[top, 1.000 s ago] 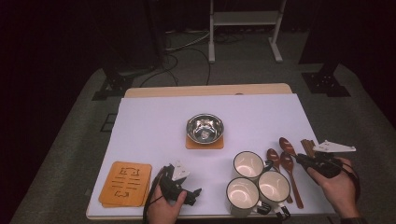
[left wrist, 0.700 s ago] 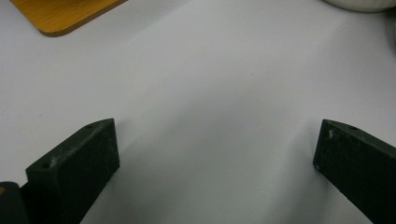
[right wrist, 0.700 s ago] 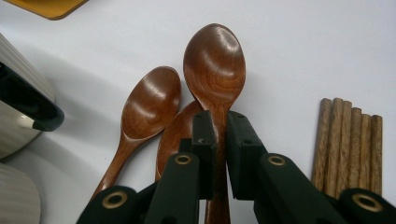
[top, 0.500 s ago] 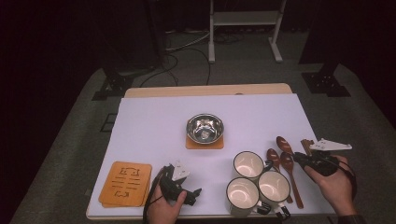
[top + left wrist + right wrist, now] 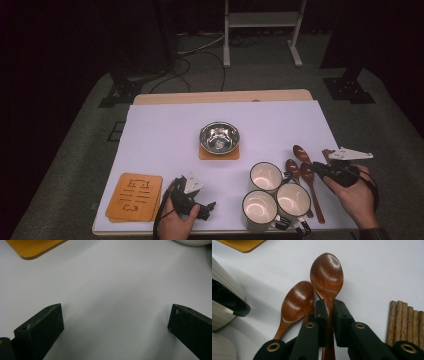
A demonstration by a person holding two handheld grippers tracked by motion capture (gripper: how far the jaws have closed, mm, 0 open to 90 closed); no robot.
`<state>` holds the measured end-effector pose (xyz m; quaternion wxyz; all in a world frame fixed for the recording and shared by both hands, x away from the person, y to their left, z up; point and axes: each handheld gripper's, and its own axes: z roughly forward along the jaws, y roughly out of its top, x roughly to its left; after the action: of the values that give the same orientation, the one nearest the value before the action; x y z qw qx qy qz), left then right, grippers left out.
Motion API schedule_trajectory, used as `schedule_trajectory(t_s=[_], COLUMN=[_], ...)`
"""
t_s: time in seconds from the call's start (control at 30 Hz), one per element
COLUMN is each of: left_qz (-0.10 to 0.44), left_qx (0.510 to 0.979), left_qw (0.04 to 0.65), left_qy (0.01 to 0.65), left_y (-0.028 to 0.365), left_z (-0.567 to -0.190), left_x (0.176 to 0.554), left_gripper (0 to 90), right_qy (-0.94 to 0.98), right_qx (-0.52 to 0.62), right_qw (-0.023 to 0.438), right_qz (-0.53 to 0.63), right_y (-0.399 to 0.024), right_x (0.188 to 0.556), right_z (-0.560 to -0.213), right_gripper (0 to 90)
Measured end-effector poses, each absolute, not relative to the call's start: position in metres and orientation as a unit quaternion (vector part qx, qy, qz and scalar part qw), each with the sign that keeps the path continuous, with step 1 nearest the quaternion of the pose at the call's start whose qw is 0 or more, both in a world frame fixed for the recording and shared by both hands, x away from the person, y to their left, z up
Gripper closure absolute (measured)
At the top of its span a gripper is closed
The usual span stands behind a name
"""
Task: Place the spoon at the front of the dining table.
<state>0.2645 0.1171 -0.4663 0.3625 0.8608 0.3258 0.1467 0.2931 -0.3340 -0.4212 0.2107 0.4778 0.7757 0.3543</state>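
Right gripper [image 5: 329, 315] fingers clamp one spoon [image 5: 327, 275] by its neck, spoon lying on the desk [image 5: 165, 130] (lift not begun). Left gripper [image 5: 115, 322] fingers wide, empty, near edge.

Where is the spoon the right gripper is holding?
In the high view the held spoon lies at the table's right side, beside the other spoons right of the mugs, clamped in the right gripper.
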Motion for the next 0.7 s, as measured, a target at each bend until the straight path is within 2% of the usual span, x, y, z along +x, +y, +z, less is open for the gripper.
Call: schedule_trajectory(t_s=[0.7], left_qz=[0.146], left_qx=[0.861], left_qw=[0.363], left_qy=[0.326], left_y=[0.1171], left_z=[-0.4663], left_x=[0.2645], left_gripper=[0.0], right_qy=[0.782], right_qx=[0.466], right_qw=[0.208], right_qz=[0.358], right_y=[-0.3235], right_x=[0.3016], right_z=[-0.4188], right_gripper=[81.7])
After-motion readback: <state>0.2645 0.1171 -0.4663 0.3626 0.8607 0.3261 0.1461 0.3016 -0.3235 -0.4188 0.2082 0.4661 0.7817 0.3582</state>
